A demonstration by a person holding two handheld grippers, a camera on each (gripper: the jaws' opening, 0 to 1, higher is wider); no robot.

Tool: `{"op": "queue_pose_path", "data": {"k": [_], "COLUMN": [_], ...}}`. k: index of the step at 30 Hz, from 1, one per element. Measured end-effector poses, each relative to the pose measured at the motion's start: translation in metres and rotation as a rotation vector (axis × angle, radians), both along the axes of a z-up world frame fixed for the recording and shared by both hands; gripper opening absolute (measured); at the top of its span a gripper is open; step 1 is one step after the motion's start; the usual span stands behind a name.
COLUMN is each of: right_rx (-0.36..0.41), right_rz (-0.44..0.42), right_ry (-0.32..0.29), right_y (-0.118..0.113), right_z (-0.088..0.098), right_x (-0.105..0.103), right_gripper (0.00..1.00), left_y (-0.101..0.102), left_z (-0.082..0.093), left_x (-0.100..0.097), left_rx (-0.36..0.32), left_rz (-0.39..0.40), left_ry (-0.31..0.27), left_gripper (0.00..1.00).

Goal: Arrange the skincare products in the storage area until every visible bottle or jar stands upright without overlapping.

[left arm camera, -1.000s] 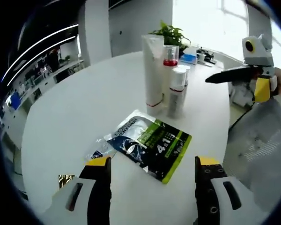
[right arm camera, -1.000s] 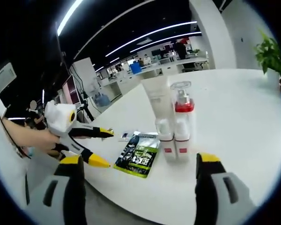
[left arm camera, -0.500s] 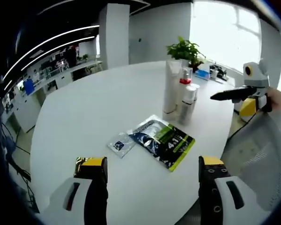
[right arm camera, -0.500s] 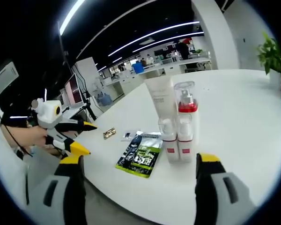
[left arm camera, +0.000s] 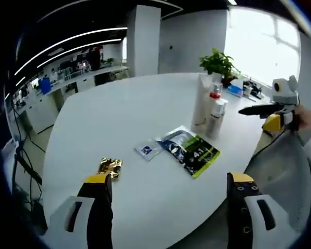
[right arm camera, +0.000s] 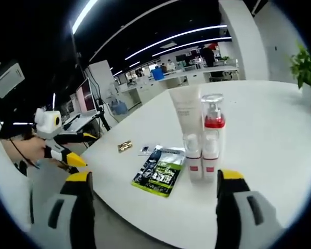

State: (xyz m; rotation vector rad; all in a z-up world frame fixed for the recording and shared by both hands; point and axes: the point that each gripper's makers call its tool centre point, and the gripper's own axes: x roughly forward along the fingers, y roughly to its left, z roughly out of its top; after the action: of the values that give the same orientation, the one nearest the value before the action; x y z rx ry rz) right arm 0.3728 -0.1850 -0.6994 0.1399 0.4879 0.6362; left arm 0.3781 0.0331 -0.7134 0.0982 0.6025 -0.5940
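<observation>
Bottles: four standing upright in a tight cluster on the white table (right arm camera: 269,129) — tall white tube (right arm camera: 186,118), pump bottle with red collar (right arm camera: 213,120), two small white bottles with red bands (right arm camera: 193,161) (right arm camera: 210,162) in front; touching or nearly so, none leaning or lying, as far as the right gripper view shows.
Same cluster, left gripper view: tube (left arm camera: 201,101) and the pump bottle, small there, upright toward the far edge of the table (left arm camera: 119,109), near a potted plant (left arm camera: 217,61).
Flat items: green-and-black sachet (right arm camera: 158,172) lying flat just beside the cluster; small clear packet (left arm camera: 148,150) beside the sachet; gold wrapper (left arm camera: 110,167) farther off, close to the near edge.
Progress: likely done or close to done — every bottle upright, none stacked on another; sachet and packets flat, not bottles or jars, so probably no step left for them.
Left tool (left arm camera: 166,193): spread wide, holding nothing; hovering over the near table edge, gold wrapper just beyond its left jaw, bottles well apart on the far side.
Right tool (right arm camera: 151,190): spread wide, empty; off the table edge, bottle cluster ahead between the jaw lines but not touched.
Other views of tools: right tool (left arm camera: 272,115) at the right of the left gripper view; left tool (right arm camera: 78,150) at the left of the right gripper view, both clear of the bottles.
</observation>
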Motion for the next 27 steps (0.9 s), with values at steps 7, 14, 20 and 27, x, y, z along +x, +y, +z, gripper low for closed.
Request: {"op": "queue_pose_path", "data": {"k": [7,14,20,27], "right_rx": [0.029,0.006,-0.017,-0.027], "right_rz": [-0.022,0.005,0.008,0.039], "right_ry": [-0.025,-0.025,-0.037,-0.031], "right_y": [0.012,0.014,0.006,0.016], "right_z": [0.012,0.004,0.004,-0.001], "right_x": [-0.013,-0.01,-0.008,-0.011], "right_gripper": [0.99,0.99,1.0,0.99], "left_y": [0.015,0.02,0.025,0.023], "left_z": [0.017,0.014,0.013,0.007], "left_x": [-0.015,-0.029,-0.022,-0.024], "left_rx": [-0.059,-0.048,-0.063,-0.018], "left_rz": [0.098,0.135,0.175,0.156], "left_ry": [-0.011,-0.012,-0.029,-0.036], "left_gripper": [0.96,0.97,0.97,0.97]}}
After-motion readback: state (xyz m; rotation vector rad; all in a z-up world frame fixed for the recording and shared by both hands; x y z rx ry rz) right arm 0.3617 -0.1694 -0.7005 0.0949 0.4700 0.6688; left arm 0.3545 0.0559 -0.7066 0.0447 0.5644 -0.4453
